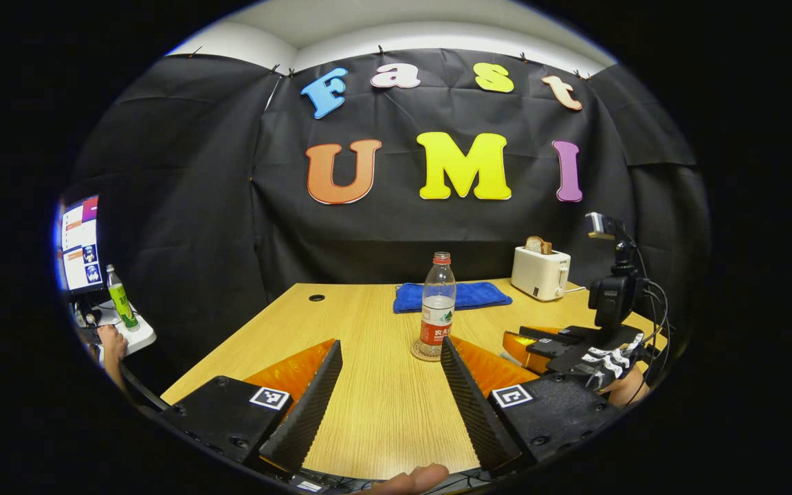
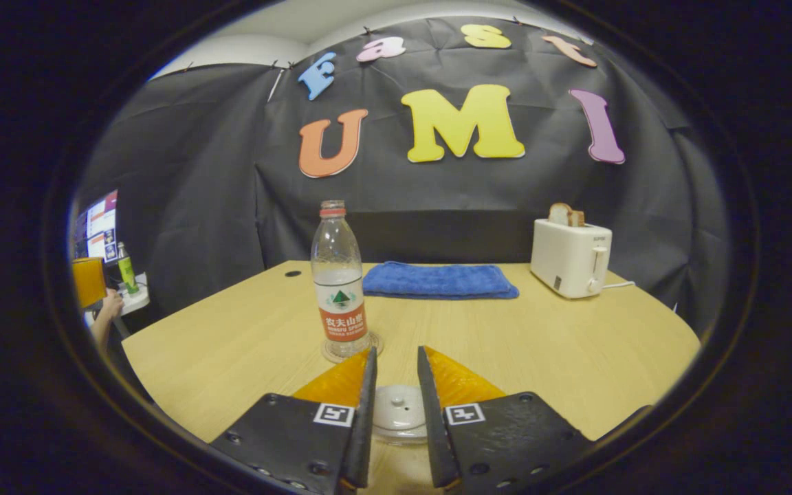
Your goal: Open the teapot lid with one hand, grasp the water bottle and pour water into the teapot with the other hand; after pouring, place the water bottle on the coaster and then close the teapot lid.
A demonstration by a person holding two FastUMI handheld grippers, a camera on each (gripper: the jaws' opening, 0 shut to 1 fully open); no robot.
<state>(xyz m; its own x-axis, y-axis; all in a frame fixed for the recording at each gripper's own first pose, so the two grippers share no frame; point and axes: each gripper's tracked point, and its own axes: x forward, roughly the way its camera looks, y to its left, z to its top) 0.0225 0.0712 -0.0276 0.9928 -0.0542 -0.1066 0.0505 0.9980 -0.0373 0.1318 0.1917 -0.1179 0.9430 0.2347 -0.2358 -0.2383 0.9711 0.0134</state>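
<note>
A clear water bottle [image 1: 437,302] with a red cap and a red label stands upright on a round coaster [image 1: 418,355] mid-table. My left gripper [image 1: 390,344] is open, its fingers wide apart just short of the bottle. In the right gripper view the bottle [image 2: 339,289] and coaster [image 2: 328,357] stand just ahead on the left. My right gripper [image 2: 397,352] hangs over the pale teapot lid [image 2: 399,410], whose small knob sits in the narrow gap between the fingers with neither finger touching it. The teapot body is hidden. The right gripper [image 1: 530,344] and the hand holding it also sit at the right of the left gripper view.
A folded blue towel [image 2: 439,282] lies at the back of the wooden table [image 2: 575,357]. A white toaster [image 2: 570,258] with bread in it stands at the back right. Off the table's left edge are a monitor [image 1: 80,244], a green bottle [image 1: 121,299] and a person's hand [image 1: 111,344].
</note>
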